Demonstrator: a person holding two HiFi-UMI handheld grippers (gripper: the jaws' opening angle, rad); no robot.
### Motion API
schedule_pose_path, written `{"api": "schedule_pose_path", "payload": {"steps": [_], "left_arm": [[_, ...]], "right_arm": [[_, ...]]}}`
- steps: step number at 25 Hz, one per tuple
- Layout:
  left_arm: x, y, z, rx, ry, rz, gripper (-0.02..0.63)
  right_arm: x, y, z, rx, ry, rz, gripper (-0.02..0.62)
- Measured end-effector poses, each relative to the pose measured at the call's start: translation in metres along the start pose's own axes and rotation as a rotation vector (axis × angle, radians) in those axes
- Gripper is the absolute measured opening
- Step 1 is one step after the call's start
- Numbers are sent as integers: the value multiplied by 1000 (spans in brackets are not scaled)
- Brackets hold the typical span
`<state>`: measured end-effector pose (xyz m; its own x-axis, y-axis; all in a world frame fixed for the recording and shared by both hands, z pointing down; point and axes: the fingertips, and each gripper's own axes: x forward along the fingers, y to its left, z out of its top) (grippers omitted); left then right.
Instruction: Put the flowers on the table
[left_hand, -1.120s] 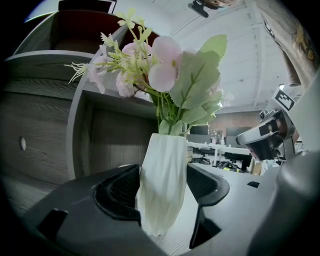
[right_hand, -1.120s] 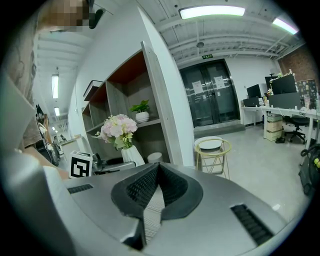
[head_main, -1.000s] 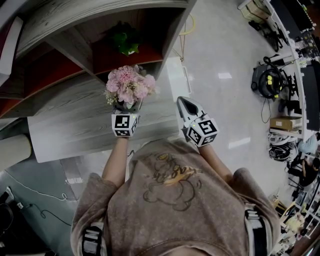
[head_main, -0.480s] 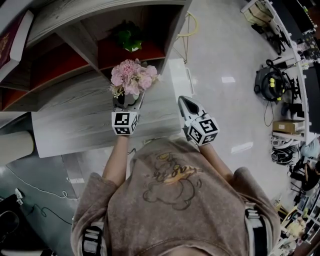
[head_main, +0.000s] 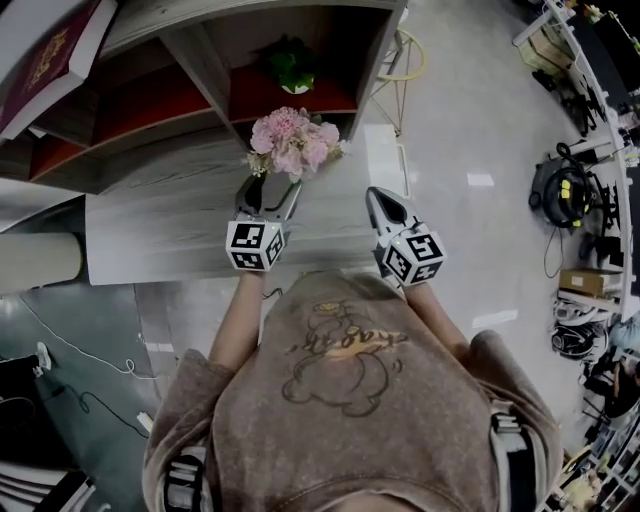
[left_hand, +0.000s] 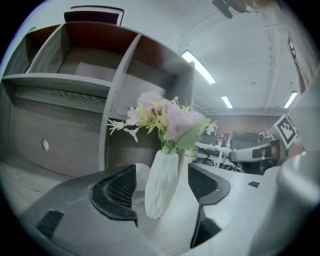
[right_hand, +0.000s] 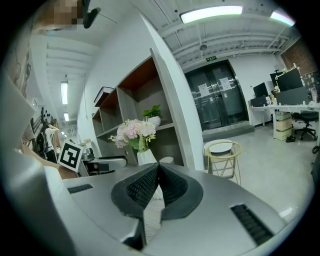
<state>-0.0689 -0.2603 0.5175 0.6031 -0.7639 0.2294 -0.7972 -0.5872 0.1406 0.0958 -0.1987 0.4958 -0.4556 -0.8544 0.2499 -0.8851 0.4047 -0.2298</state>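
Note:
Pink flowers (head_main: 293, 142) in a white ribbed vase (left_hand: 162, 182) stand upright on the pale wood-grain table (head_main: 170, 235), in front of the shelf unit. My left gripper (head_main: 268, 195) is open, one jaw on each side of the vase with a small gap either way. In the left gripper view the bouquet (left_hand: 165, 117) rises above my left gripper (left_hand: 162, 192). My right gripper (head_main: 378, 198) hovers shut and empty over the table's right end. From the right gripper (right_hand: 158, 169) view, the flowers (right_hand: 134, 131) and vase (right_hand: 146, 156) show to the left, beyond the jaws.
A wooden shelf unit (head_main: 200, 70) backs the table, with a green potted plant (head_main: 290, 62) in one cubby and a dark red book (head_main: 50, 55) on top. A gold wire stool (head_main: 405, 60) stands on the floor to the right. Cables (head_main: 70, 375) trail at lower left.
The left gripper carried the vase forward over the table, set it down and opened its jaws. The right gripper stayed shut alongside.

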Motion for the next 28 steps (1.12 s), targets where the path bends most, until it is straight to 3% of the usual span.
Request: {"api": "schedule_pose_path", "payload": {"steps": [17, 24, 28], "left_arm": [[-87, 17, 36, -57, -30, 147, 312], [-87, 19, 36, -23, -32, 159, 78], [-80, 20, 37, -34, -51, 159, 23]], "right_arm": [[26, 25, 28, -34, -57, 112, -5], [27, 25, 30, -39, -56, 111, -5], [29, 23, 29, -43, -52, 109, -5]]}}
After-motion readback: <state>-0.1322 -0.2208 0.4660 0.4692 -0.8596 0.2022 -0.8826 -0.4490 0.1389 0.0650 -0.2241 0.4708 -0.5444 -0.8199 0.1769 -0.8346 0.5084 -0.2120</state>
